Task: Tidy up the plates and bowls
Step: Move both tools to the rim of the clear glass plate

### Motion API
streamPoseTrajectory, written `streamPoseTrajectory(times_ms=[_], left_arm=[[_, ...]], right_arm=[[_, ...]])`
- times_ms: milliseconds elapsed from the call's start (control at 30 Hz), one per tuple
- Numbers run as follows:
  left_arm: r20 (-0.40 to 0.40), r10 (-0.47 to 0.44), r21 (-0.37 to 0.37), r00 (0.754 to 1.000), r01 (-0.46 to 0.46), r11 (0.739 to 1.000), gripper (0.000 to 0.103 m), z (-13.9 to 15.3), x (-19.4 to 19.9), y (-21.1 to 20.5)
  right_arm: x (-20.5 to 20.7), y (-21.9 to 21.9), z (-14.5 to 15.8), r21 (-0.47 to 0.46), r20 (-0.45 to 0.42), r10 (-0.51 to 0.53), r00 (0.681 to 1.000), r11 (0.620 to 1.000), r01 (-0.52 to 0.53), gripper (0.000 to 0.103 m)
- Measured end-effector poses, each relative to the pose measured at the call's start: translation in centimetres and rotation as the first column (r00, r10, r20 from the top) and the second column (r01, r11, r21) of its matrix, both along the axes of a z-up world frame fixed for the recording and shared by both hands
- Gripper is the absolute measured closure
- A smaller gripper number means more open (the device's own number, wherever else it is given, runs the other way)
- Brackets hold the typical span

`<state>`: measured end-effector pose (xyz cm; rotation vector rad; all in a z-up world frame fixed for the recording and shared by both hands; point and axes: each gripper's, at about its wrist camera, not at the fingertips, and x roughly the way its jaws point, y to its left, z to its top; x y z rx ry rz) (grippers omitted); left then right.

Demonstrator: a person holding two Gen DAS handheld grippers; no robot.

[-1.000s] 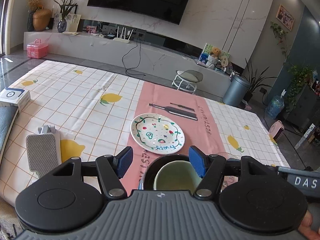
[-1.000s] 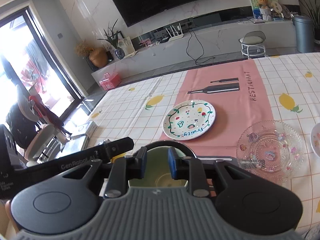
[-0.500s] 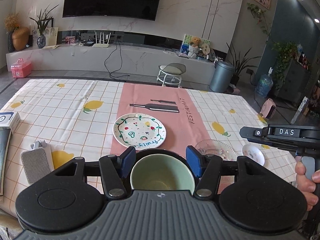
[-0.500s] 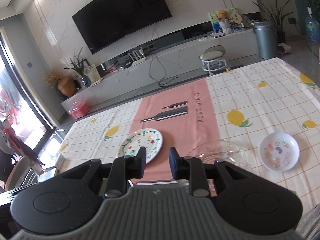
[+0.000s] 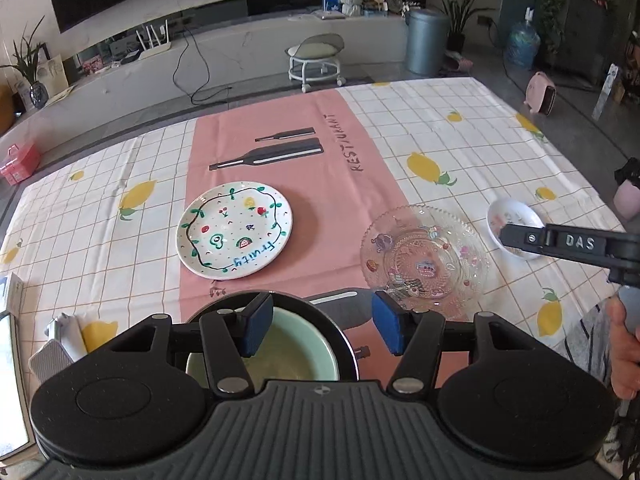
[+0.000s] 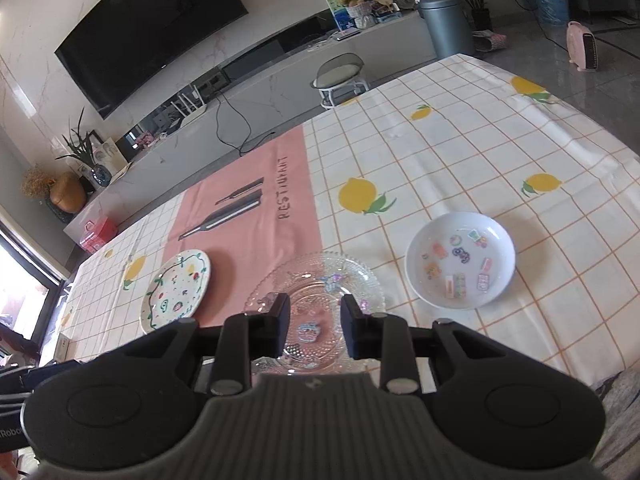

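- Grippers: left gripper (image 5: 318, 328) stands with jaws wide, having narrowed a little a moment ago; nothing lies between its pads, its left finger (image 5: 256, 330) hanging over the green bowl (image 5: 264, 354) below. Right gripper (image 6: 314, 330) has a narrow gap between its jaws, which have just been opening; nothing is held, and the glass plate (image 6: 320, 280) shows through the gap beneath.
- Step in hand, as judged: the right gripper approaches the glass plate to lift it for stacking.
- Advice: open the jaws a little further, tilt so that one finger slides under the near rim and the other comes down on top, then close gently; the scalloped glass edge looks slippery and the cloth beneath may drag.
- Advice: keep the left gripper clear of the green bowl's rim during the lift.
- Glass plate (image 5: 424, 258): clear, beaded, with small coloured stickers; it lies at the pink runner's (image 5: 316, 184) edge, near the table's front.
- Fruit plate (image 5: 235, 236): white, painted with a green vine and fruits; it rests on the runner, left of the glass plate and apart from it.
- White dish (image 6: 460, 260): shallow, stickered, on the lemon-print cloth (image 6: 460, 152) to the right.
- Green bowl: nested inside a dark bowl (image 5: 332, 324) at the near edge.
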<state>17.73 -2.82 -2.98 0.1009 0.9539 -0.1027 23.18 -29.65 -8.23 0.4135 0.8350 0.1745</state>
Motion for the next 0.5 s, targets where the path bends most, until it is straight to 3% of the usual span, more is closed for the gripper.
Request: streamPoseTrajectory(times_ms=[167, 267, 367, 500], left_arm=[[-0.070, -0.013, -0.008, 0.997, 0.013, 1.000, 0.035, -0.1, 3.1, -1.1], [-0.161, -0.031, -0.007, 0.986, 0.031, 1.000, 0.035, -1.3, 5.6, -1.9], [-0.203, -0.015, -0.020, 0.979, 0.011, 1.000, 0.039, -2.4, 7.6, -2.0], [-0.268, 0.035, -0.024, 0.963, -0.044, 0.999, 0.044, -4.0, 10.1, -2.0]], right_arm=[[0.5, -1.3, -1.1, 0.002, -0.035, -0.027, 0.999, 1.000, 0.028, 0.074], [0.9, -1.9, -2.0, 0.012, -0.069, -0.040, 0.997, 0.999, 0.041, 0.074], [1.2, -2.4, -2.9, 0.013, -0.105, -0.056, 0.993, 0.998, 0.058, 0.074], [1.5, -3.0, -3.8, 0.097, -0.142, -0.075, 0.987, 0.991, 0.089, 0.074]])
